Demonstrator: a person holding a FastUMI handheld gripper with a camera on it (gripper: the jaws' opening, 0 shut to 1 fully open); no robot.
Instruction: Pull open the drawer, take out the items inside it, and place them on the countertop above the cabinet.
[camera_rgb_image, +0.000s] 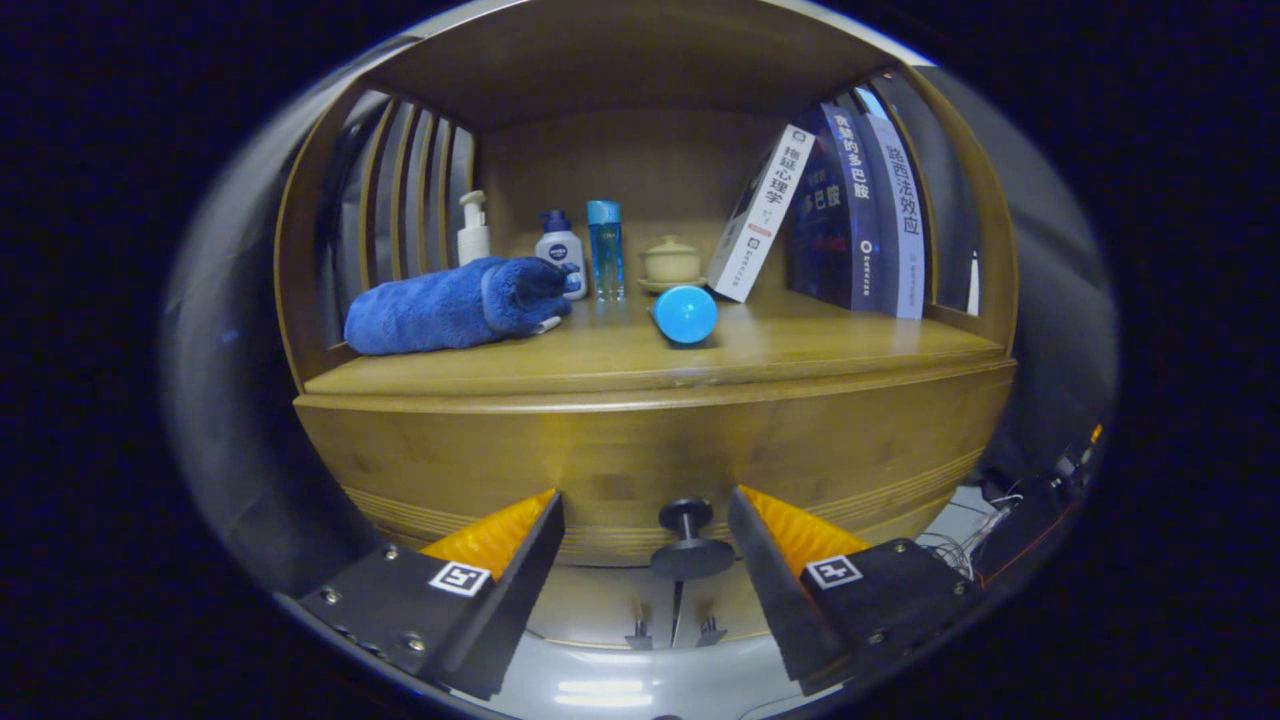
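While the wooden drawer front (650, 460) sits flush and closed across the middle of the frame, my gripper (648, 535) hangs in front of it with its fingers spread wide and nothing held. The dark round mushroom-shaped knob (688, 540) lies in the gap between them at lower centre, a bit nearer the right finger than the left; its stem points straight out toward me, along the fingers. That's the key relation: knob dead ahead, slightly right of centre, neither finger touching it as far as I can tell. On the wooden countertop (820, 350) above, in the upper half of the frame, a rolled blue towel (450, 305) lies left of centre and a blue cylinder lying on its side (685, 313) sits at centre with its round end facing me. Drawer contents are hidden. This fits either a shut drawer awaiting a pull, or one emptied and pushed back; can't tell which.
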